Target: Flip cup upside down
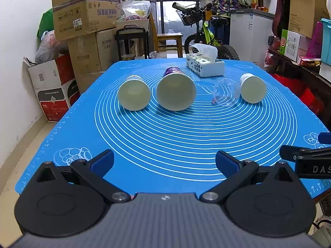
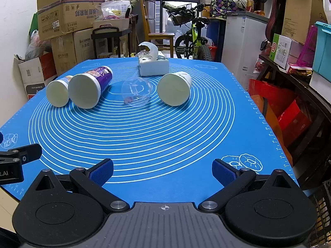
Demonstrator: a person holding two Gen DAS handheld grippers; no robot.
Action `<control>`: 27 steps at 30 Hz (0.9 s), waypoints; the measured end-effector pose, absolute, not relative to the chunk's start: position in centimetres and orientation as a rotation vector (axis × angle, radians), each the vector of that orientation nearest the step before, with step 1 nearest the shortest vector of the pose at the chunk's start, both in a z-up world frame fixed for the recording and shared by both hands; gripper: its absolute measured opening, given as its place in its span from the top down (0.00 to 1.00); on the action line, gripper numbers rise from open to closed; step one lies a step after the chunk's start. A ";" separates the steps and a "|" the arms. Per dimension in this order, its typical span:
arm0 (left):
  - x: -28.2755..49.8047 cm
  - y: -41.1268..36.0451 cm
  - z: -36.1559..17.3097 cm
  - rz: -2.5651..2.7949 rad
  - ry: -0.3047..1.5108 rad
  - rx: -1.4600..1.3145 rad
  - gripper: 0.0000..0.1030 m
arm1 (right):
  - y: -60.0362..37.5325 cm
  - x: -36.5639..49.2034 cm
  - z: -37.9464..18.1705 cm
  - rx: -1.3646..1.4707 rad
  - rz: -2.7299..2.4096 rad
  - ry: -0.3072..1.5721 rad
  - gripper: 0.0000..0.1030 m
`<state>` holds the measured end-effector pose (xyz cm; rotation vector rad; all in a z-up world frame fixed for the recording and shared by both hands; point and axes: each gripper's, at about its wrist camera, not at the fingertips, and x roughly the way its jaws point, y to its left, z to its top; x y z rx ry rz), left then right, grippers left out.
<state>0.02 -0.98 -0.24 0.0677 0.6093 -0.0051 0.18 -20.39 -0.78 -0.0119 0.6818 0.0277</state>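
Observation:
Several cups lie on their sides on the blue mat [image 1: 165, 136], mouths toward me: a small paper cup [image 1: 134, 95] at left, a larger purple-printed cup [image 1: 175, 92], a clear plastic cup [image 1: 226, 92], and a paper cup [image 1: 252, 90] at right. The right wrist view shows them too: small cup [image 2: 58, 93], purple cup [image 2: 86, 88], clear cup [image 2: 136, 92], right paper cup [image 2: 174, 92]. My left gripper [image 1: 164, 162] is open and empty near the mat's front edge. My right gripper [image 2: 162, 170] is open and empty, also well short of the cups.
A tissue box [image 1: 204, 65] stands behind the cups, also visible in the right wrist view [image 2: 153, 65]. Cardboard boxes [image 1: 82, 16] stack at left, a bicycle [image 1: 206, 31] and chair behind the table, shelves with boxes at right [image 2: 289, 47].

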 end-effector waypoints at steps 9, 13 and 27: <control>0.1 -0.9 -0.3 -0.011 0.617 0.068 0.00 | -20.6 0.3 -0.8 -0.014 0.023 0.685 0.02; 0.0 -0.9 -0.3 -0.019 0.617 0.068 0.00 | -20.6 0.2 -0.8 -0.017 0.022 0.684 0.02; -0.1 -1.1 -0.2 -0.016 0.619 0.068 0.00 | -20.4 0.2 -0.8 -0.029 0.015 0.685 0.02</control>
